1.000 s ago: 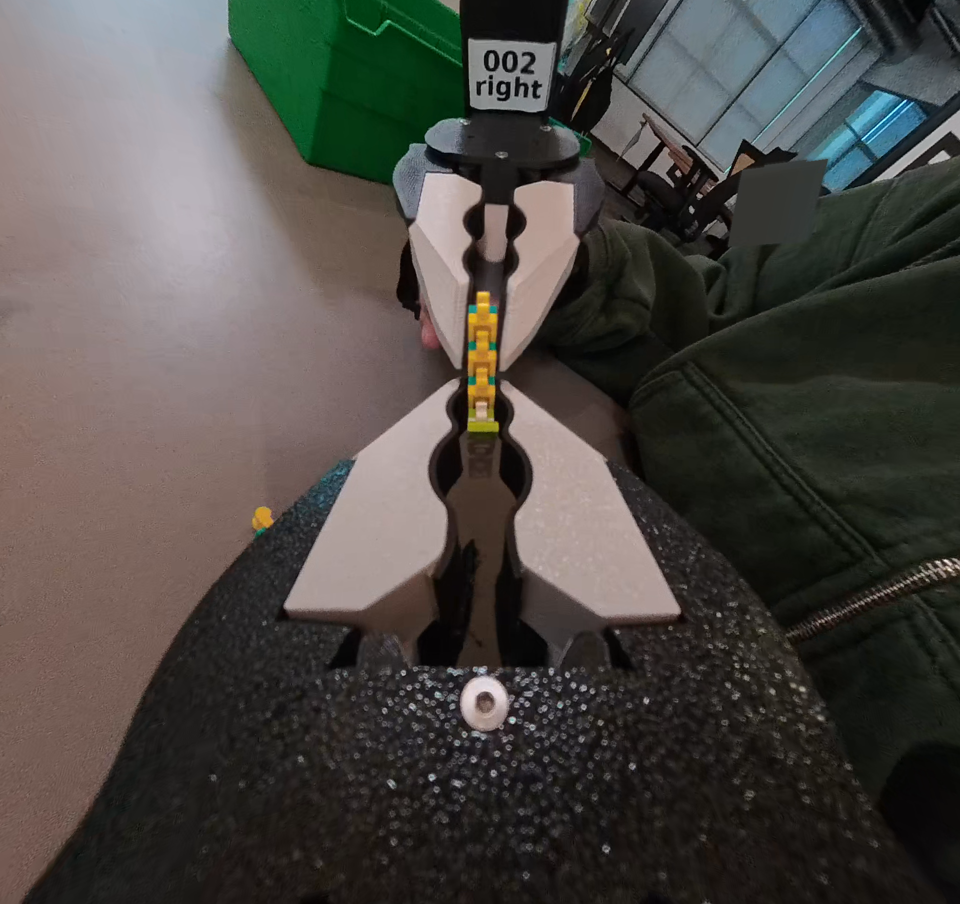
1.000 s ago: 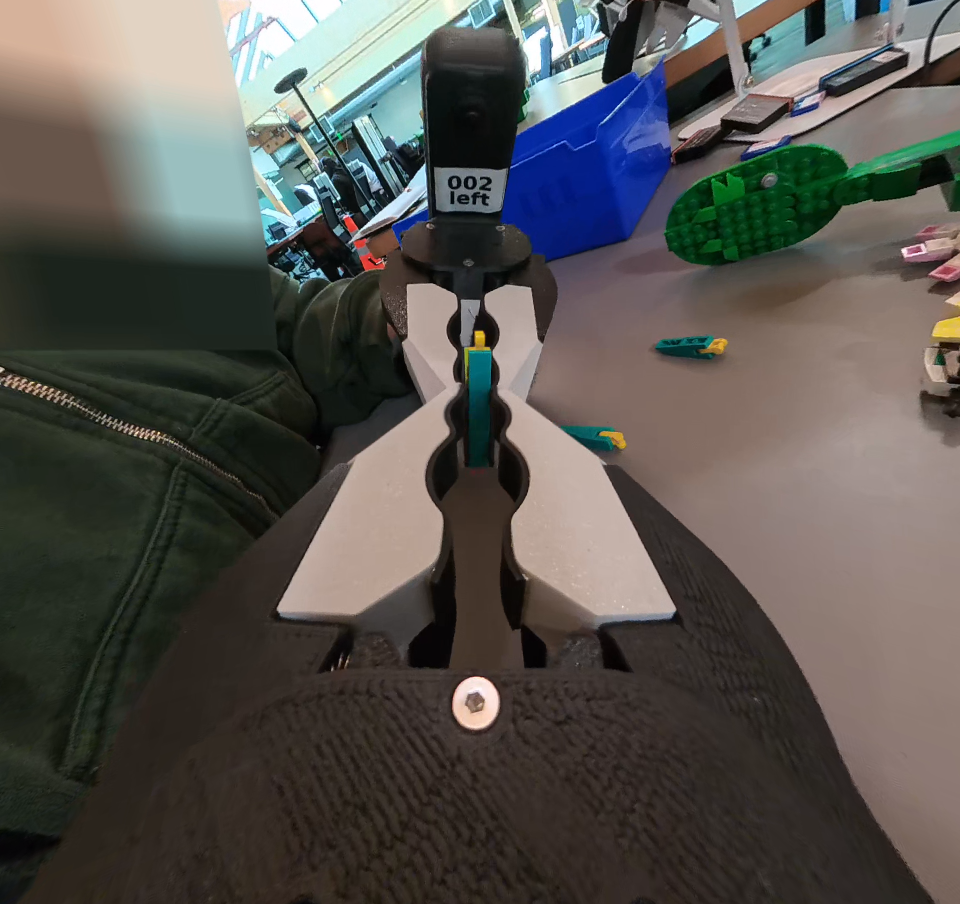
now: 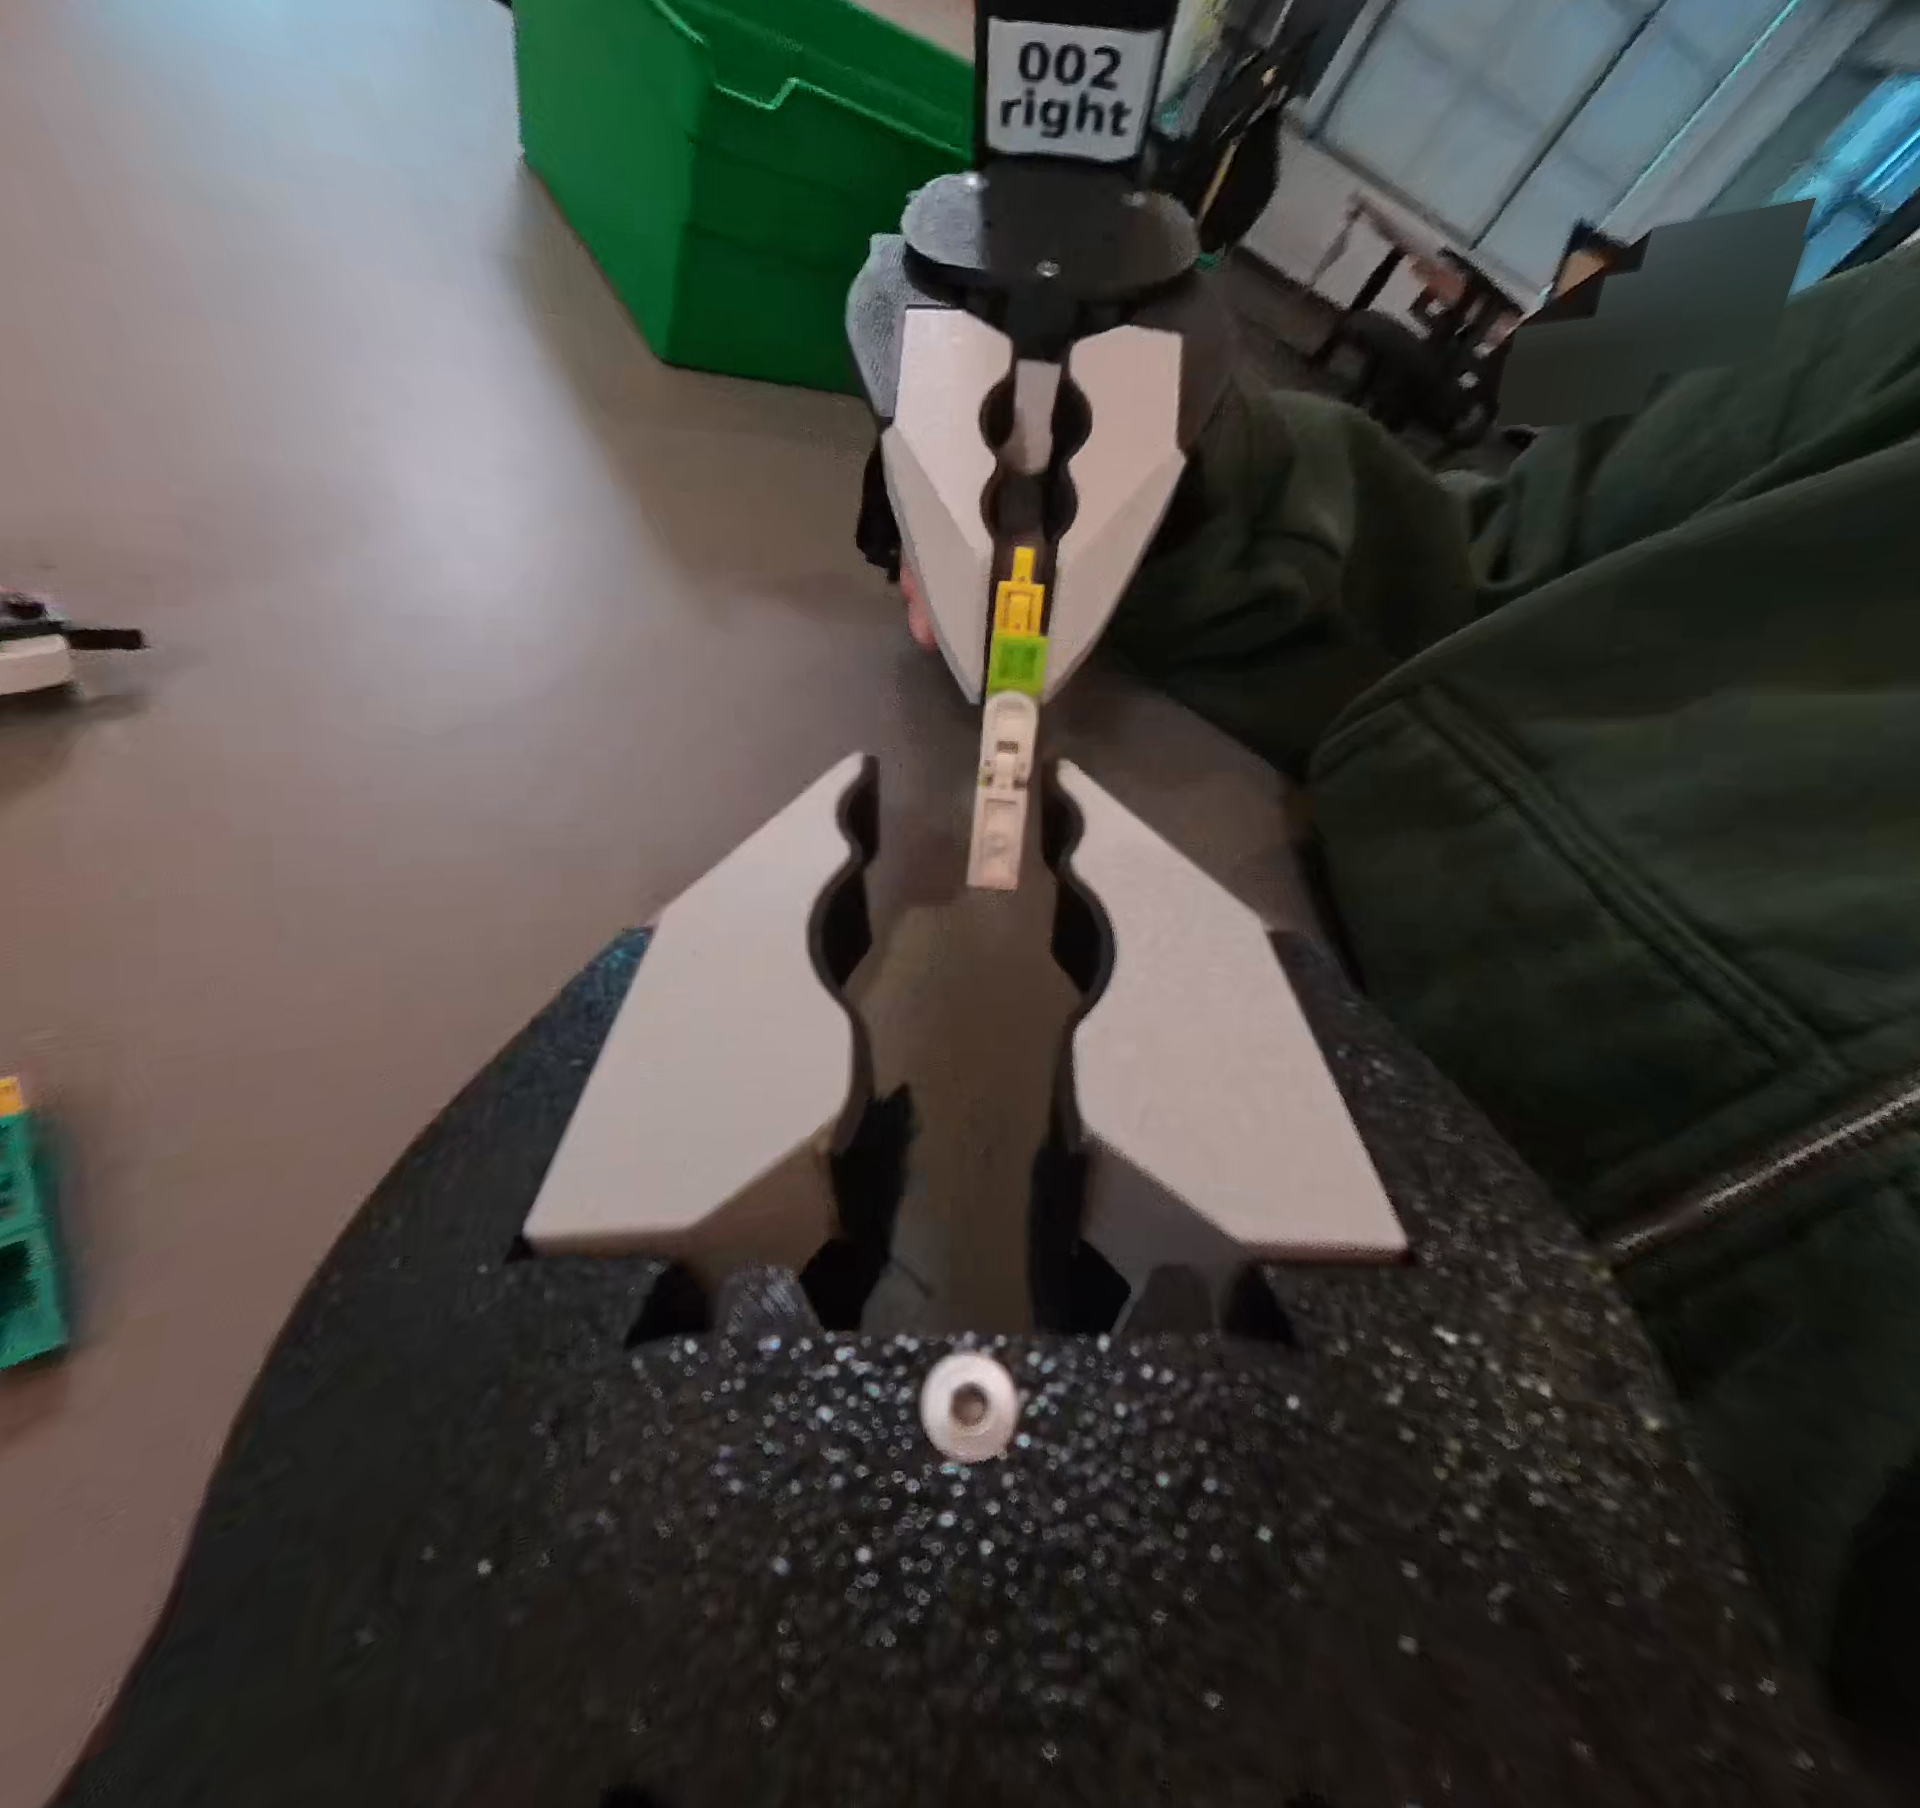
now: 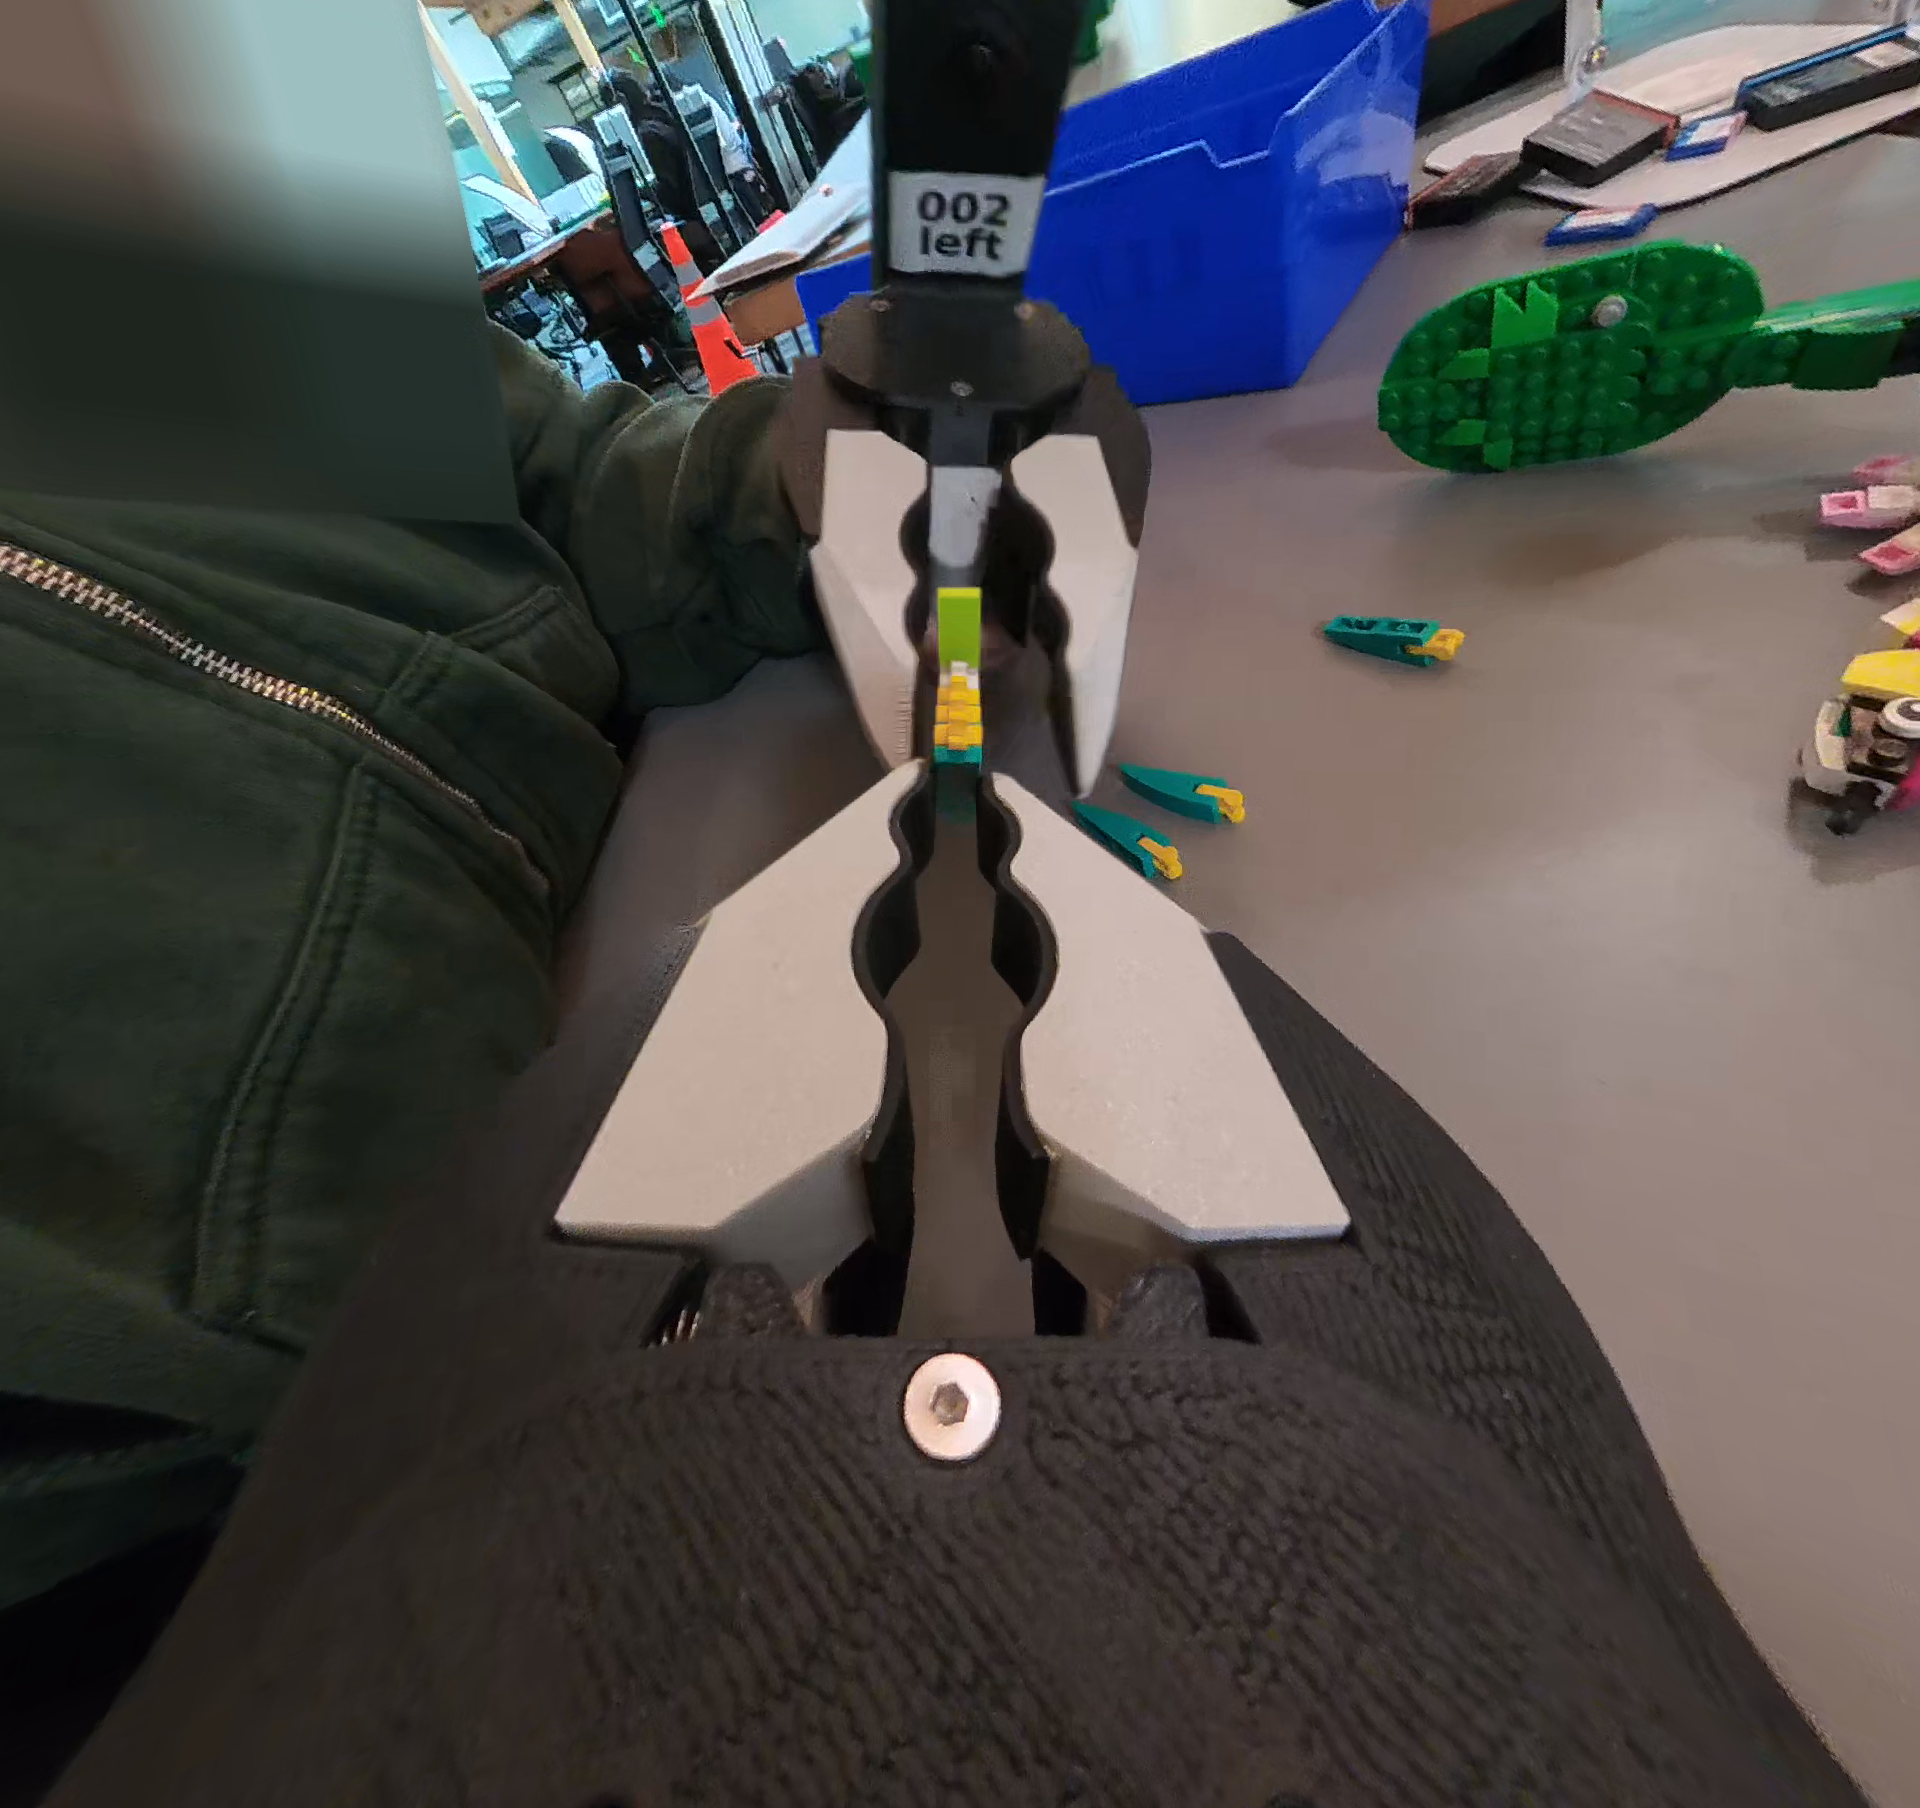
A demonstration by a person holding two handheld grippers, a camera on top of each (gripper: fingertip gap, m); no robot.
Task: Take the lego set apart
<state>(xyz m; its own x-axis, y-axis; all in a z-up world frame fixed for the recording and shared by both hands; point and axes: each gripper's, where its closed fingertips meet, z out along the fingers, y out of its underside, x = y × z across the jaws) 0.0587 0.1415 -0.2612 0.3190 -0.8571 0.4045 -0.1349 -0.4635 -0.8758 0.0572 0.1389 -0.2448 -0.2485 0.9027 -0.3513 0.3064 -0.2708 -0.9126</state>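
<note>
— While your right gripper (image 4: 956, 787) bites shut on the teal end of the lego strip (image 4: 958, 709), your left gripper (image 3: 961, 782) faces it tip to tip, jaws apart. Both are above the near edge of the desk (image 4: 1455, 979), beside your green sleeve (image 4: 644, 532).

— And where does the strip lie for my left?

— Dead ahead. Its long axis runs straight from one gripper to the other: teal in your right jaws, then yellow, then the lime-and-white end reaching between your left fingers (image 3: 1101, 885). It sits closer to one finger than the other, and whether it touches cannot be made out. Your left is the nearer hand for that free end.

— So the coming move?

— Likely a close on the lime-and-white end, then a pull or bend apart along that same line. Farther out, two teal-and-yellow pieces (image 4: 1179, 790) lie on the desk just beside your right gripper. A green studded leaf (image 4: 1569, 356) and a blue bin (image 4: 1195, 231) sit toward the far edge.
</note>
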